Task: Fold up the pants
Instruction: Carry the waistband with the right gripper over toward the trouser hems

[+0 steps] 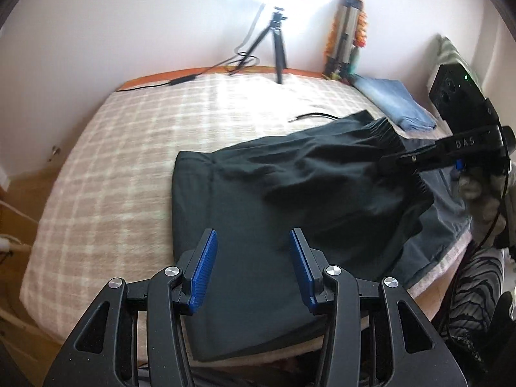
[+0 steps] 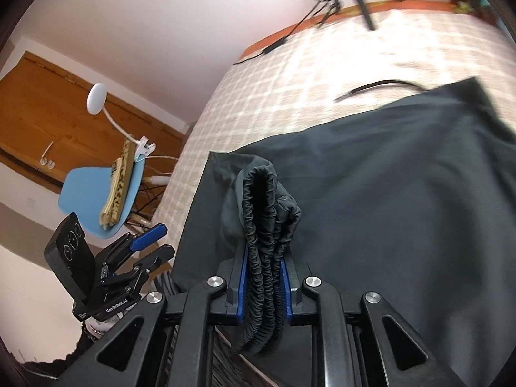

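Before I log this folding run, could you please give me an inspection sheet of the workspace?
Surface: bed with a beige checked cover.
Job's things: dark pants spread on the bed; their elastic waistband is bunched and lifted.
Clutter: folded jeans at the far right; tripod standing at the far edge.
Grippers: left gripper open over the pants, holding nothing; right gripper shut on the waistband.
Cables: black cable on the cover beyond the pants.
Surroundings: white wall; blue chair beside the bed.
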